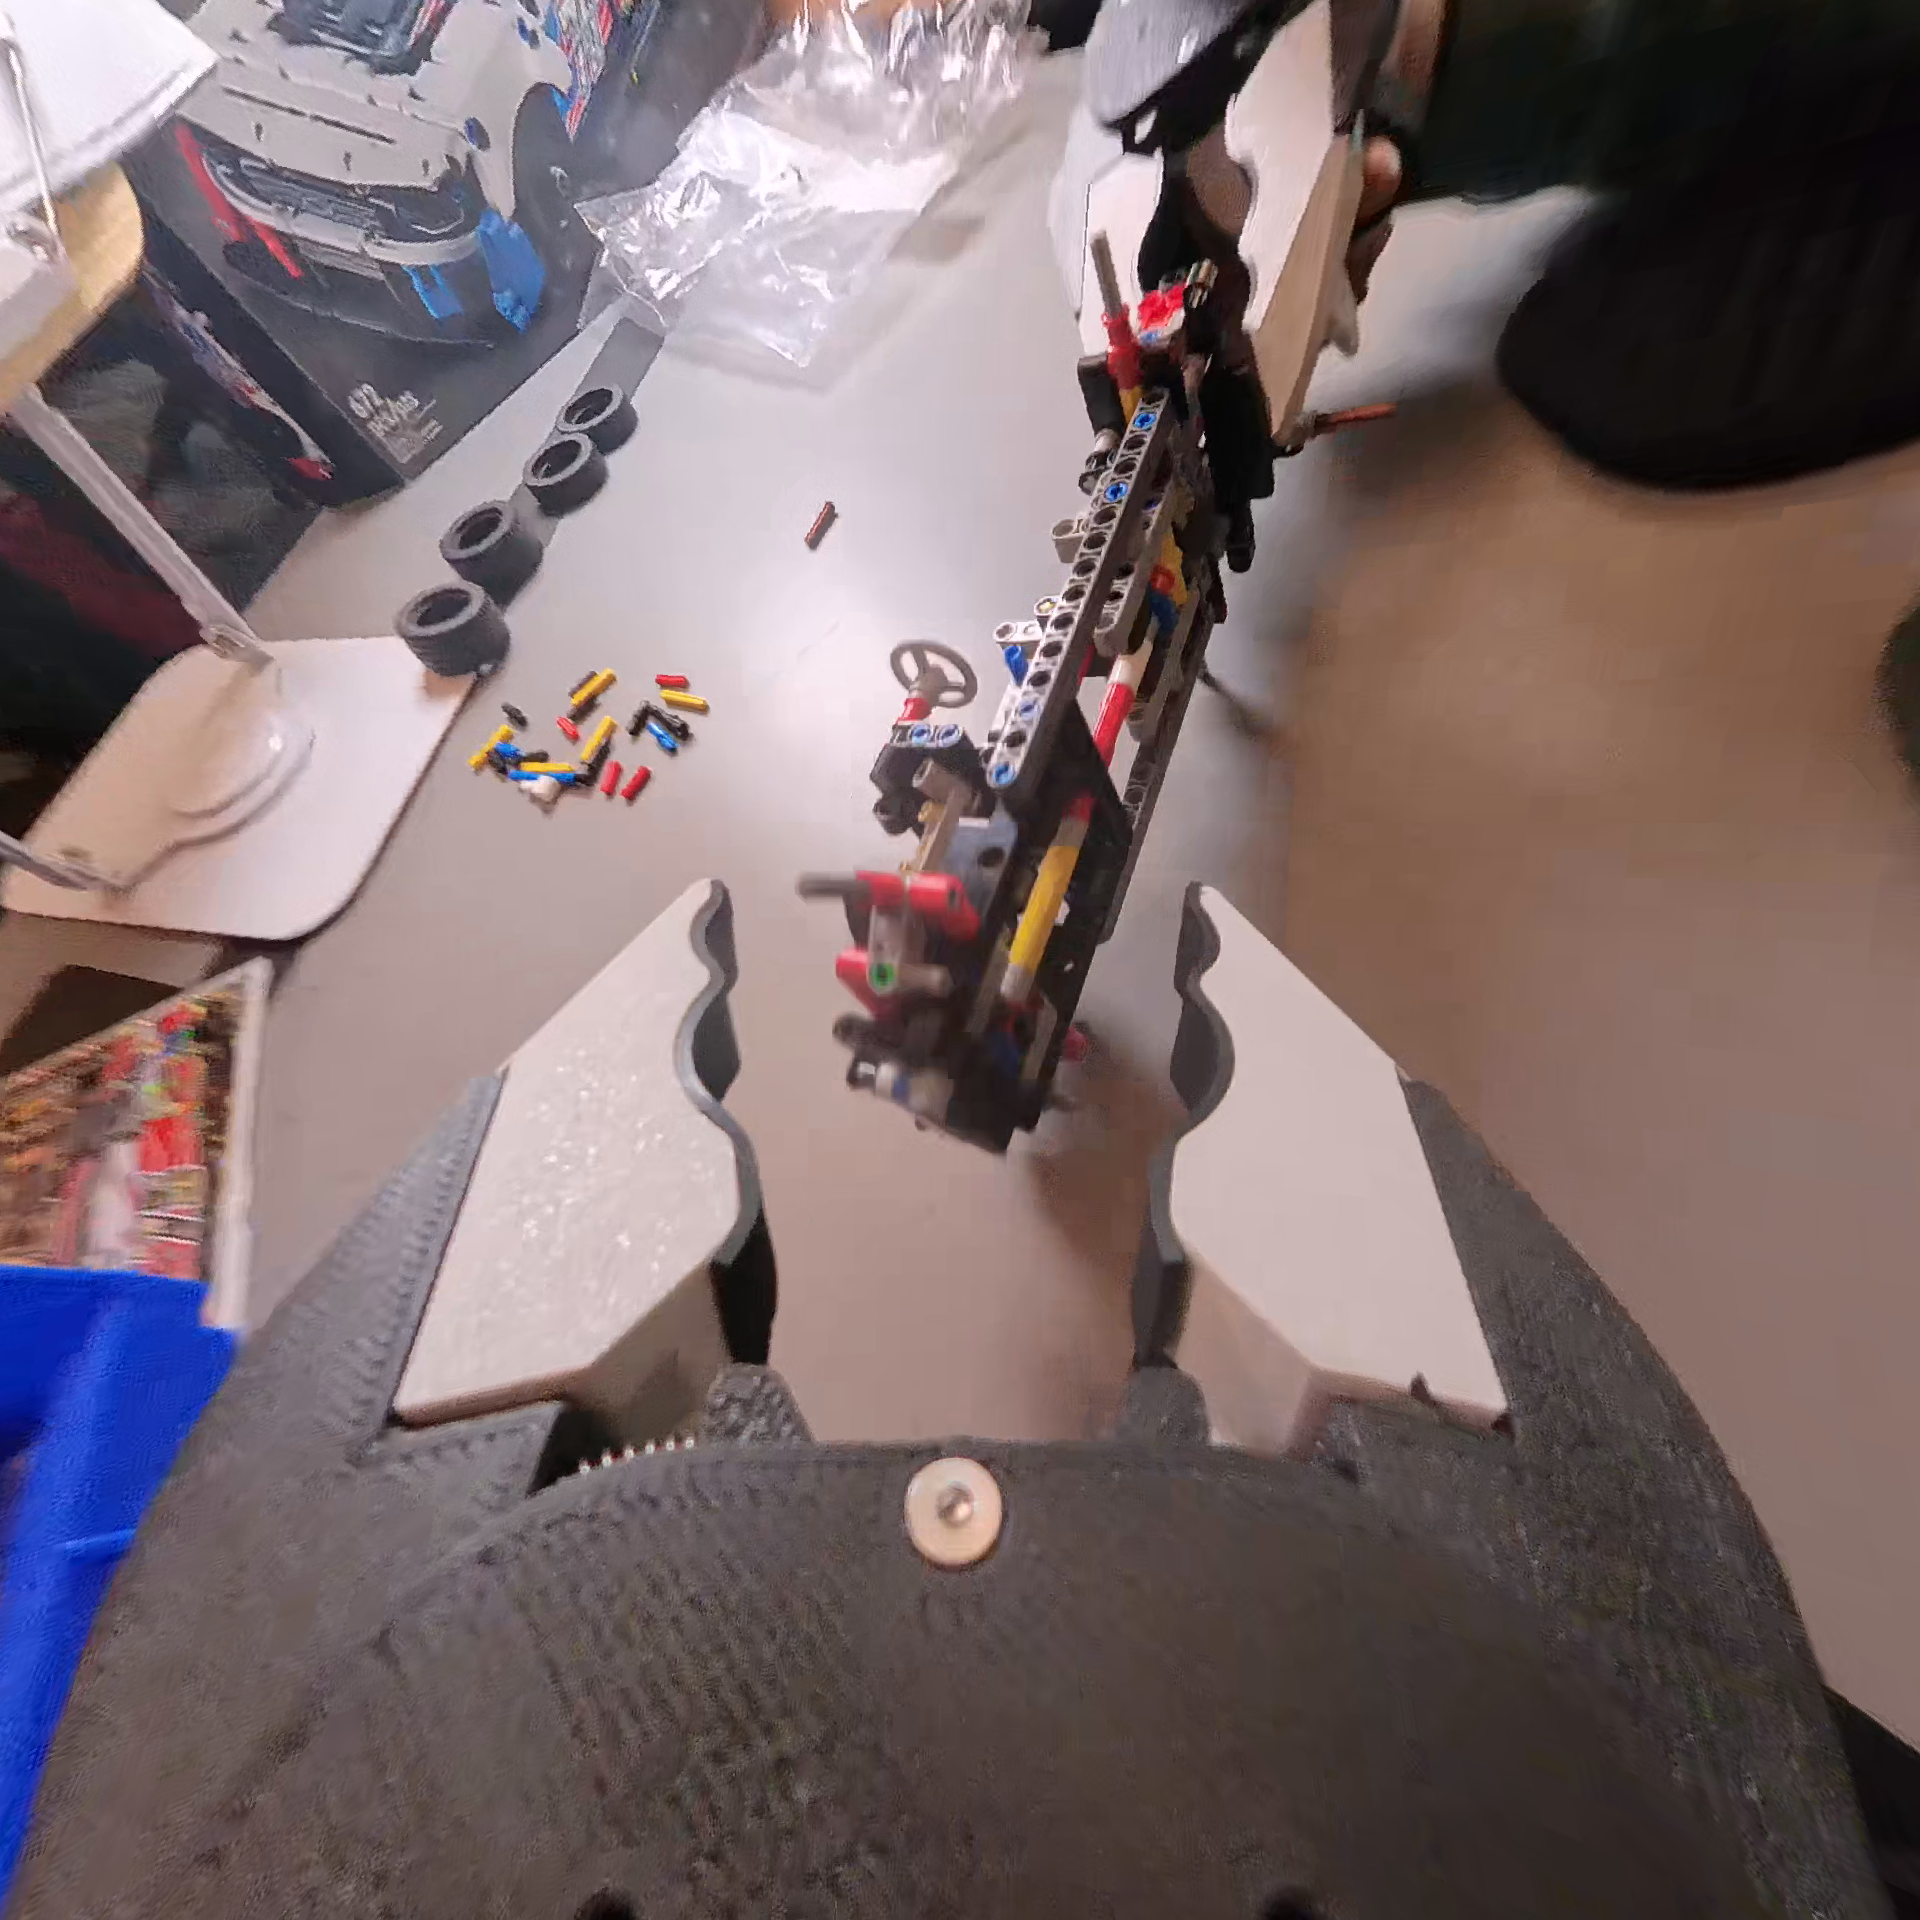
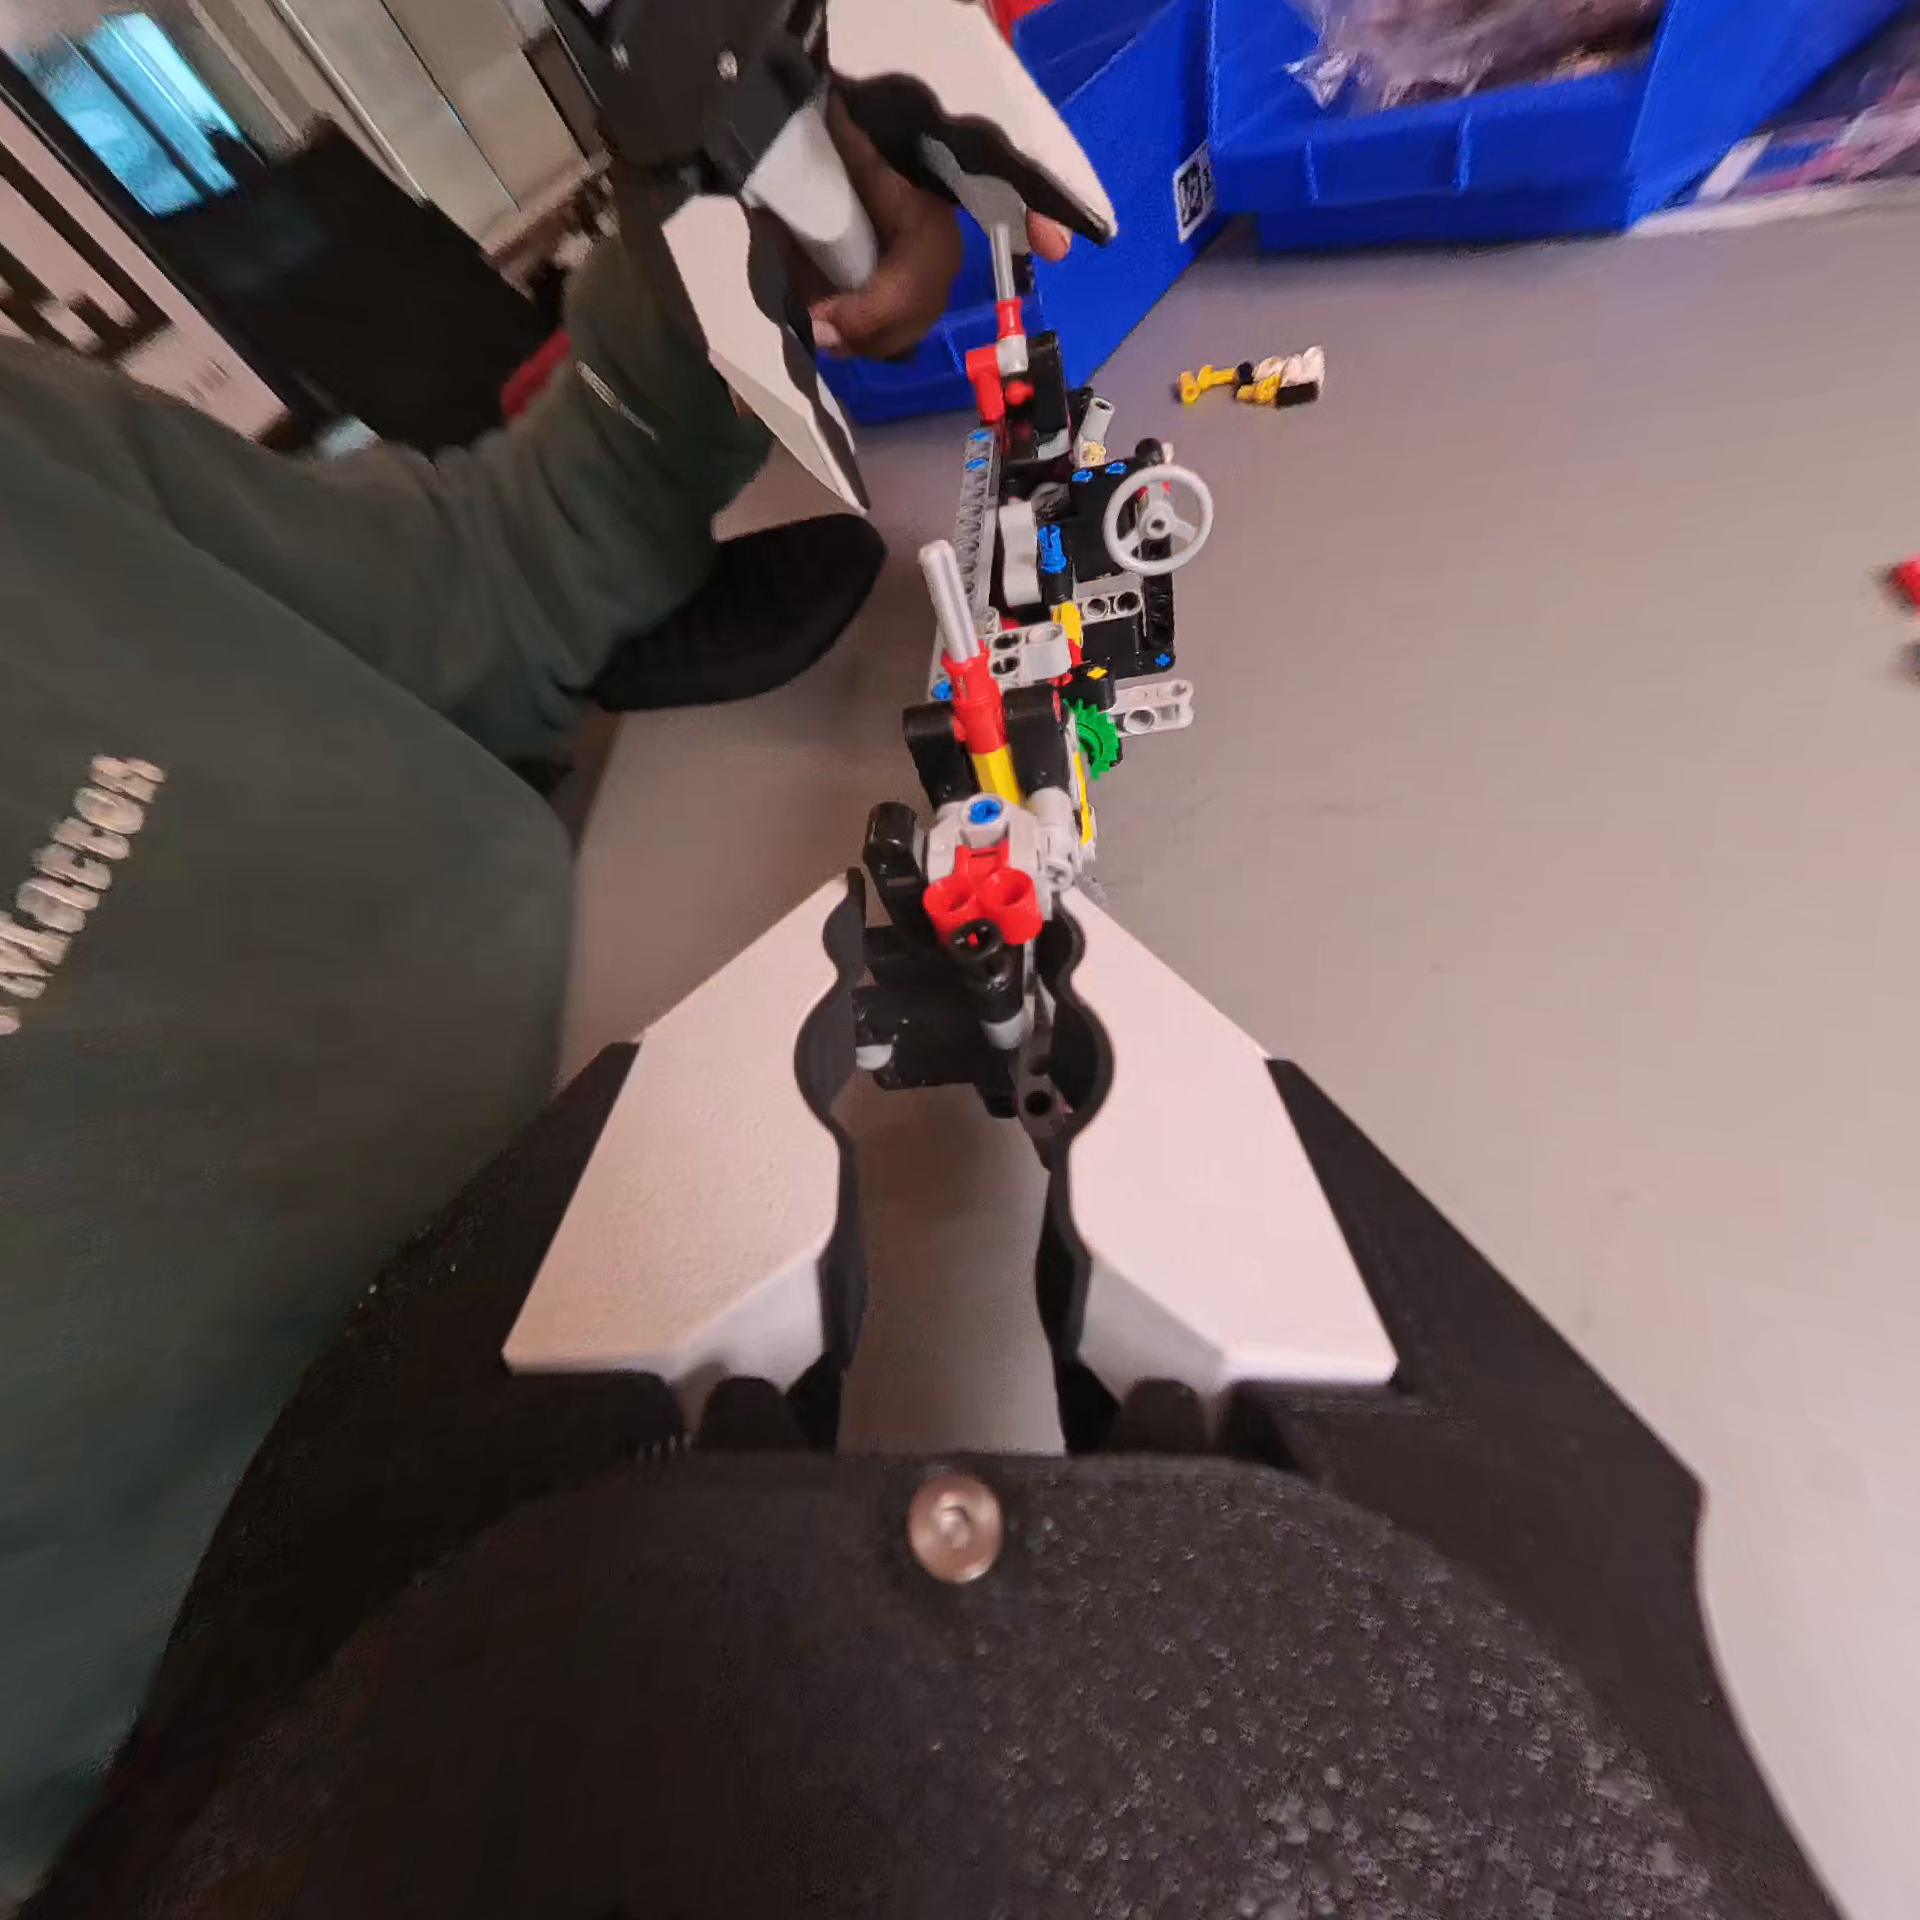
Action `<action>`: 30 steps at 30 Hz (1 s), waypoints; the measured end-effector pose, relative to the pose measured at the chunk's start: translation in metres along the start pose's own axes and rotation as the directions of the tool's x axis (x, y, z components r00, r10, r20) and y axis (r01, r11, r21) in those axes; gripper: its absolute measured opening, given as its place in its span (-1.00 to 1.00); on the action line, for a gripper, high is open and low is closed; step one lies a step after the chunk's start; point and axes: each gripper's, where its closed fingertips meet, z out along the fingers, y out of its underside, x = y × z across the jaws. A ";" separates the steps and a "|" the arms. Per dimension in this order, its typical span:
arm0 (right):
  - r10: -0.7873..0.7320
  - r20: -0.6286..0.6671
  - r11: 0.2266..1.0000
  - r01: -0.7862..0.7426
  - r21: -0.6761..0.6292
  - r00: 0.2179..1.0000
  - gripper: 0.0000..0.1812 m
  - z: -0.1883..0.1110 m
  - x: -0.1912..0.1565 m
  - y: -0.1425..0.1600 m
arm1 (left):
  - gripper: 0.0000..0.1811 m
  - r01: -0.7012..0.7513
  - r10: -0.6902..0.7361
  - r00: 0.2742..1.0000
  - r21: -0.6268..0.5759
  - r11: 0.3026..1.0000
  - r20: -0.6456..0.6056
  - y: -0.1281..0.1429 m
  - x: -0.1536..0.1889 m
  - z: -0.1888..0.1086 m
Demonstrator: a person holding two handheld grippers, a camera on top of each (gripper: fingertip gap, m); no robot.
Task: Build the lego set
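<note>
Chassis [image 2: 1039, 665] end clamped between right jaws; left jaws wide, empty, near its other end.

Small white print is showing on the black side of the box [image 1: 400, 416] in the left wrist view, and a white sticker with a square code is sitting on the front of a blue bin [image 2: 1195, 192] in the right wrist view. Pale lettering is running across the green sweatshirt [image 2: 83, 883], and large dark letters are standing, blurred, on a pale sign [image 2: 62, 301] behind it.
</note>
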 end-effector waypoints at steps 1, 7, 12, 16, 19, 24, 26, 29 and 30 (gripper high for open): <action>0.079 0.047 0.997 -0.079 0.006 0.996 -0.67 -0.002 0.000 0.002 | -0.04 0.065 -0.064 0.997 0.039 0.997 -0.034 0.006 -0.001 -0.004; 0.386 0.232 0.918 -0.396 -0.005 0.893 -0.67 -0.008 0.009 0.010 | 0.07 0.172 -0.173 0.974 -0.024 0.985 -0.147 0.054 0.014 0.024; 0.484 0.195 0.870 -0.493 0.000 0.853 -0.65 -0.006 0.026 0.016 | -0.01 0.094 -0.111 0.982 -0.116 0.989 -0.150 0.065 0.028 0.050; 0.455 0.151 0.888 -0.460 0.001 0.878 -0.64 -0.011 0.028 0.016 | -0.09 0.081 -0.096 0.985 -0.110 0.991 -0.142 0.063 0.030 0.054; 0.413 0.114 0.909 -0.417 0.015 0.904 -0.57 -0.018 0.032 0.017 | -0.10 0.071 -0.088 0.985 -0.117 0.991 -0.147 0.063 0.032 0.054; 0.287 0.001 0.951 -0.285 0.123 0.958 -0.50 -0.040 0.047 0.006 | -0.11 0.155 -0.170 0.962 -0.087 0.984 -0.212 0.057 0.037 0.048; 0.139 -0.079 0.984 -0.129 0.122 0.987 -0.50 -0.043 0.046 0.004 | -0.12 0.277 -0.285 0.915 -0.069 0.958 -0.286 0.049 0.041 0.045; 0.003 -0.201 1.000 0.002 0.022 0.980 -0.53 -0.037 0.053 0.015 | -0.11 0.342 -0.349 0.882 -0.080 0.936 -0.317 0.049 0.041 0.047; -0.012 -0.213 1.000 0.014 0.006 0.977 -0.56 -0.034 0.054 0.017 | -0.11 0.346 -0.352 0.880 -0.076 0.935 -0.320 0.049 0.040 0.048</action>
